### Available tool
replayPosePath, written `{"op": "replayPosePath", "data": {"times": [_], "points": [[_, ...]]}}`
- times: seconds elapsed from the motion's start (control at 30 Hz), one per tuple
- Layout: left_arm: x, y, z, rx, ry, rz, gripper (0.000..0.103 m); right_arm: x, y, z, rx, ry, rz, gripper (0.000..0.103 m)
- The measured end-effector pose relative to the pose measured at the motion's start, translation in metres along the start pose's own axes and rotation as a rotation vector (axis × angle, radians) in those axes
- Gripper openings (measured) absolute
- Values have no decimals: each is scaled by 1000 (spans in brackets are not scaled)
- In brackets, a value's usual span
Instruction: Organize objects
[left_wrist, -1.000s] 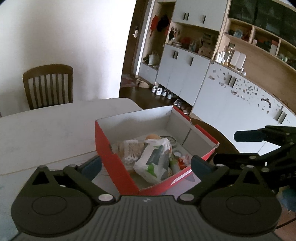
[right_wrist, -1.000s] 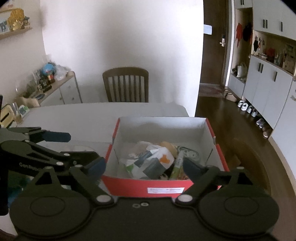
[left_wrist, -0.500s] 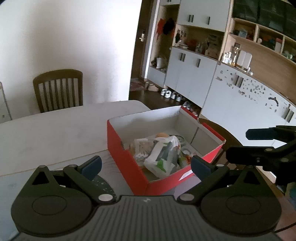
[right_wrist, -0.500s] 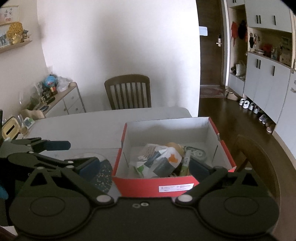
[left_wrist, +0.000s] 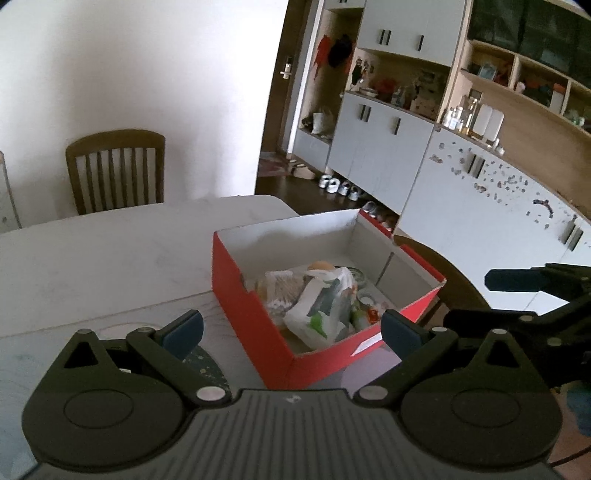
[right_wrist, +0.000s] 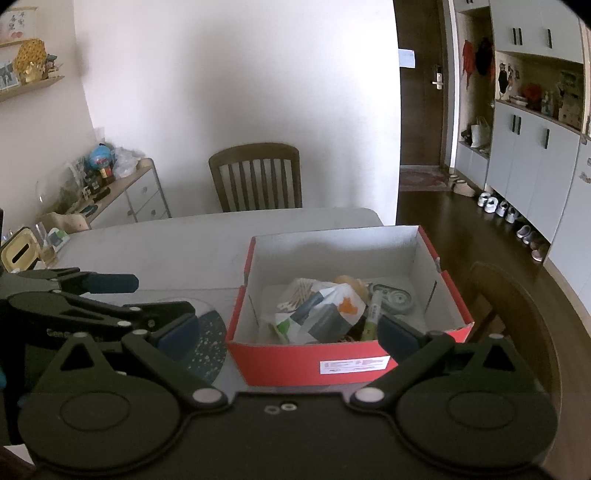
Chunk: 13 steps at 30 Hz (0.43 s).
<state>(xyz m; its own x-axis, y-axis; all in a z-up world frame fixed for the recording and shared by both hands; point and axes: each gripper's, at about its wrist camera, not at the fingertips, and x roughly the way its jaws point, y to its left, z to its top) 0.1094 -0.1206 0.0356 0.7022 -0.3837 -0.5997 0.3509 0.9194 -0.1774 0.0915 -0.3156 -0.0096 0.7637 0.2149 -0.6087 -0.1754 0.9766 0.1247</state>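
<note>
On the counter (right_wrist: 177, 243) in front of me sits a red box (right_wrist: 347, 363) with its top off; inside it I see a white bag (right_wrist: 317, 317), a bundle of cotton swabs (left_wrist: 284, 286), a green pen (right_wrist: 371, 317) and a tape roll (right_wrist: 397, 299); my right tool (right_wrist: 288, 332) has just been opening and is wide apart, holding nothing; my left tool (left_wrist: 291, 330) is wide apart too, empty; both hang near the box's front edge.
</note>
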Motion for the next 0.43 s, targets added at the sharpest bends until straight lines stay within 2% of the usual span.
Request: {"op": "replayPosePath", "data": {"times": [0.43], "points": [[-4,0,-2,0,-4,-36,103,3,6,2,-8,12,9,103]]}}
